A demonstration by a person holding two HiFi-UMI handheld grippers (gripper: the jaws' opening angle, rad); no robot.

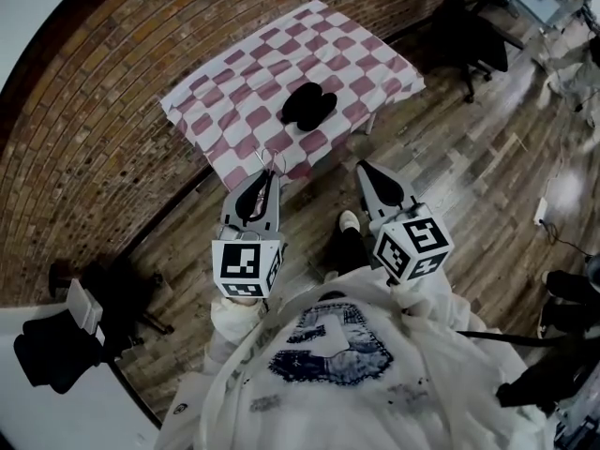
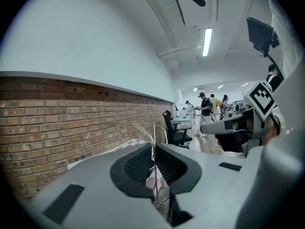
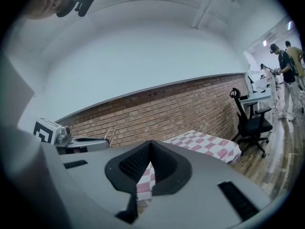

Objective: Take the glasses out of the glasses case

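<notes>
The black glasses case (image 1: 309, 106) lies open on the pink-and-white checked tablecloth (image 1: 234, 82), well ahead of both grippers. My left gripper (image 1: 269, 171) is held in the air short of the table's near edge, shut on thin wire-rimmed glasses (image 1: 267, 160). In the left gripper view the glasses (image 2: 151, 136) stick up from between the closed pads (image 2: 138, 163). My right gripper (image 1: 367, 170) hovers to the right at a similar height, shut with nothing between its jaws (image 3: 151, 144). From the right gripper view the left gripper (image 3: 88, 142) and the glasses (image 3: 110, 134) show at the left.
A brick wall (image 1: 84, 129) runs behind and left of the table. A black office chair (image 1: 473, 40) stands at the table's far right, another dark chair (image 1: 56, 345) at lower left. Wooden floor (image 1: 469, 176) lies between me and the table. People stand far off (image 2: 207, 106).
</notes>
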